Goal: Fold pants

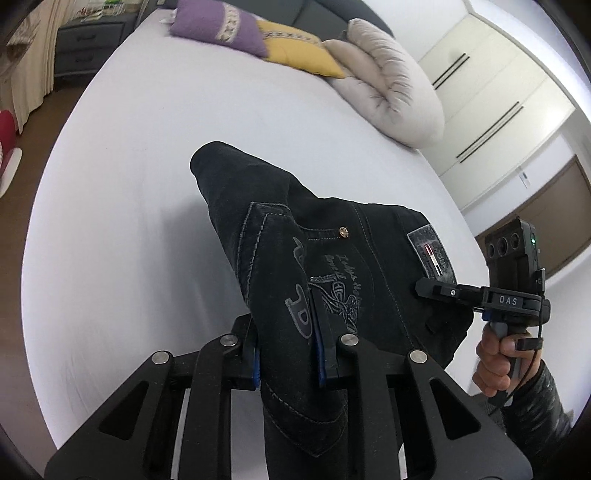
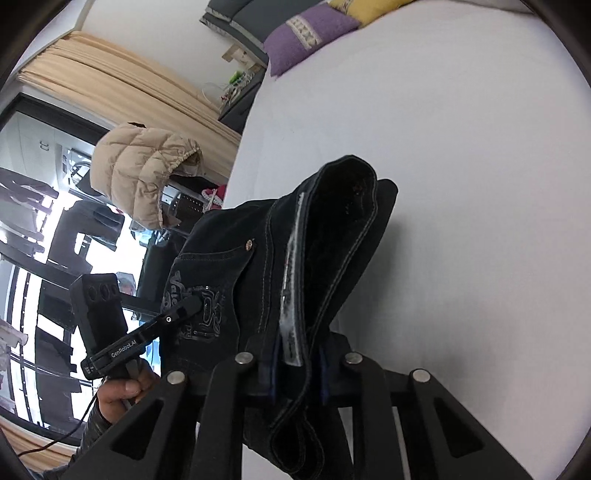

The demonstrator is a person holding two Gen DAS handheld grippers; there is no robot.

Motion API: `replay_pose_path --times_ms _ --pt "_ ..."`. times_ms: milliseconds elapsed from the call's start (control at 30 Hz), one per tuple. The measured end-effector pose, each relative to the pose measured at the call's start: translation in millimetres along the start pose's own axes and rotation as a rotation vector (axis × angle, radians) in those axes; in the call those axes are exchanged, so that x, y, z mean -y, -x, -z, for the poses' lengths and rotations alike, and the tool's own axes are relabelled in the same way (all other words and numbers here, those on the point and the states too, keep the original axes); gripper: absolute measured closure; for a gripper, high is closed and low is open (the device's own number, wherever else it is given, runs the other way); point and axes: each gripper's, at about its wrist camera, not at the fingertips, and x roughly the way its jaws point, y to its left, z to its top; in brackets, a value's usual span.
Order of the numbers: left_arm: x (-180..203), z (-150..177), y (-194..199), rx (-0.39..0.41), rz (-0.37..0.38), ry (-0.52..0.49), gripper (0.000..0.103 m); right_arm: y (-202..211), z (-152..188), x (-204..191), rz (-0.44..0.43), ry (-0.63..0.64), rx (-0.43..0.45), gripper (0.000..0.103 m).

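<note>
Black denim pants (image 1: 325, 258) with grey stitching and an embroidered back pocket are hanging above the bed, raised off its sheet between the two tools. At the left, the left tool (image 1: 288, 354) is clamping a bunched fold of the cloth near the pocket between its blue-padded fingers (image 1: 255, 365). At the right, the right tool (image 2: 295, 369) is clamping the waistband edge, where a pale inner label is showing, and in the left wrist view it is reaching in from the side just under the pants' leather patch, a hand (image 1: 495, 362) in a dark sleeve gripping its handle.

A wide bed under a smooth white sheet (image 1: 147, 166) is filling most of both views. Going left to right in the left wrist view, cream curtains (image 1: 33, 74) are hanging over a brown floor, a dark grey nightstand (image 1: 88, 48) is standing by the bed's corner, a purple cushion (image 1: 218, 29) and a yellow cushion (image 1: 295, 51) are lying at the head, a rolled grey-white duvet (image 1: 391, 81) is resting beside them, and white wardrobe doors (image 1: 491, 92) are lining the wall. In the right wrist view a beige quilted jacket (image 2: 147, 173) is hanging beyond the bed, before a bright window.
</note>
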Motion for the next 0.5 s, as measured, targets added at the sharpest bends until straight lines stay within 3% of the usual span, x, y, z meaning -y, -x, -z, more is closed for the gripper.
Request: replay_pose_path --times_ms 167,300,400,500 --pt "-48.7 0.6 -27.2 -0.044 0.032 0.066 0.084 -49.6 -13.7 35.9 -0.04 -0.078 -0.068 0.085" --pt "-67.0 15.3 -40.6 -0.043 0.06 0.092 0.069 -63.0 -2.5 69.9 -0.125 -0.15 -0.076 0.073" --pt "-70.9 16.8 -53.0 -0.011 0.124 0.131 0.068 -70.2 2.1 85.0 -0.215 -0.193 -0.047 0.073" --pt "-76.8 20.4 -53.1 0.001 0.13 0.138 0.068 -70.2 5.3 82.7 -0.236 -0.179 -0.017 0.073"
